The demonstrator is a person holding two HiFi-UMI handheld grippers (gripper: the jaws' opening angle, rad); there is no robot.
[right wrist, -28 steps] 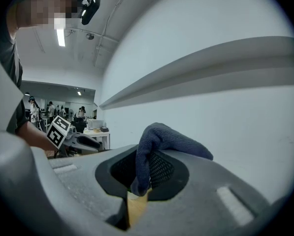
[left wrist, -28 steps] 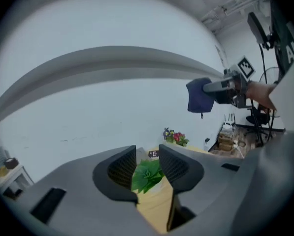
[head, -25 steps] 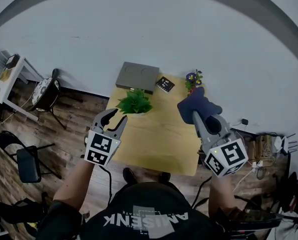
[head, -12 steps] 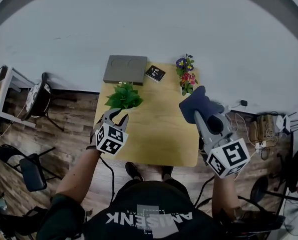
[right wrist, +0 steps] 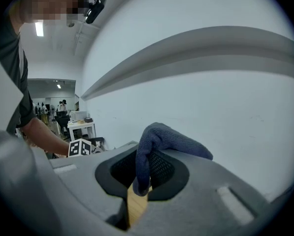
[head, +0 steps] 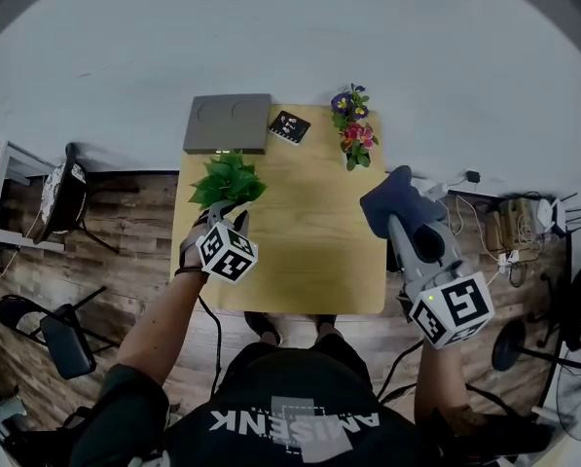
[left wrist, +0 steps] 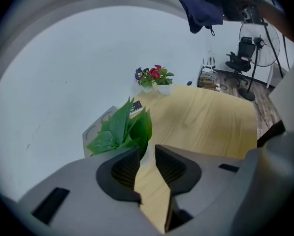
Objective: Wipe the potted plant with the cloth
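The head view is looking steeply down from above the person, far enough off to take in the whole table (head: 309, 246), the wall (head: 290, 37) behind it, the floor (head: 105, 261) and the left gripper (head: 224, 214). The left gripper view is riding low and close over the table's near left part, facing past the potted plant (left wrist: 122, 129) toward the flowers (left wrist: 154, 77) at the far right. It is sharing all three with the head view. The right gripper view is sitting higher at the right, facing left along the wall, with the cloth (right wrist: 159, 141) close to the lens and the left gripper's marker cube (right wrist: 81, 148) showing small beyond.
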